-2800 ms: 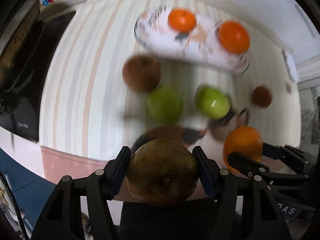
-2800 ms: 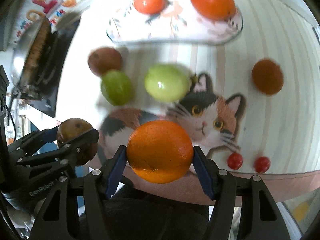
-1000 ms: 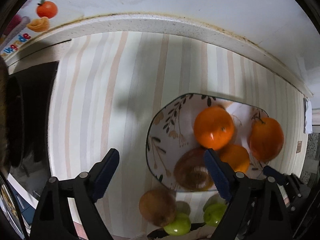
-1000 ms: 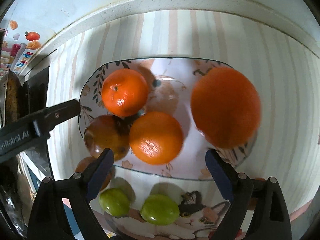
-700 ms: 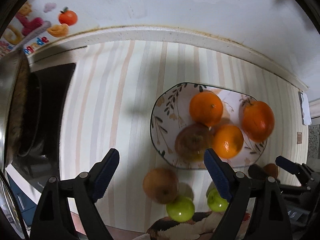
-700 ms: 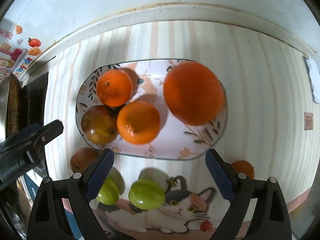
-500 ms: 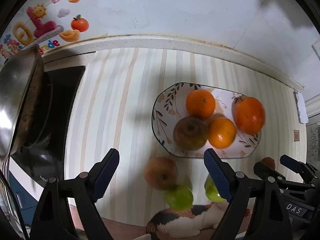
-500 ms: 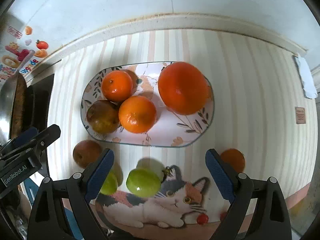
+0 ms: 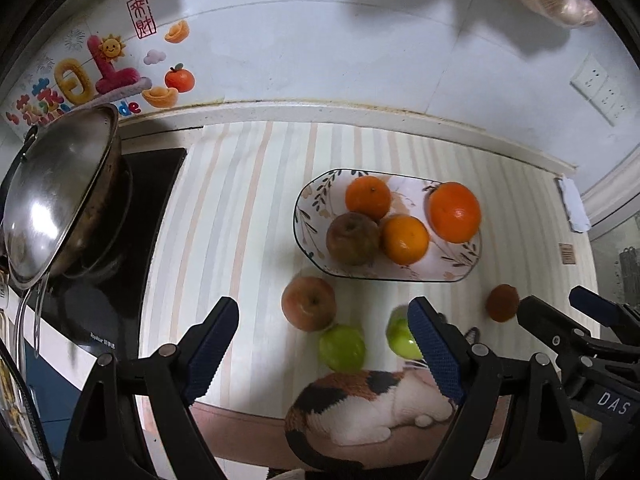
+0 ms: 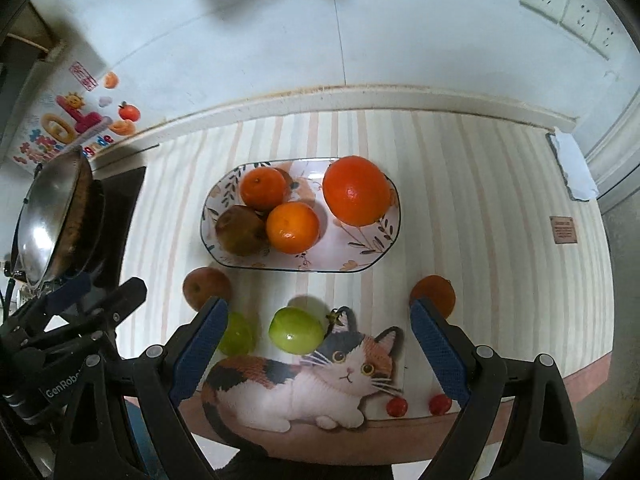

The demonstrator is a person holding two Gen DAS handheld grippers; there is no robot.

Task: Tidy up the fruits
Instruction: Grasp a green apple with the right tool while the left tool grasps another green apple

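Four fruits sit in the plate (image 10: 394, 216): two small oranges, one large orange (image 10: 356, 196) and a brownish apple (image 10: 240, 230), while a reddish apple (image 10: 206, 288), two green fruits (image 10: 296, 330) and a small orange (image 10: 434, 294) lie loose on the bench (image 10: 480, 200) just in front. Your left tool (image 9: 324, 348) and right tool (image 10: 316, 348) both stand wide and empty above them. I judge the loose fruit firm, smooth and prone to roll, so grip across the widest part; open bench lies right of the plate, the pot (image 10: 52, 216) crowds the left, and the near edge is close.
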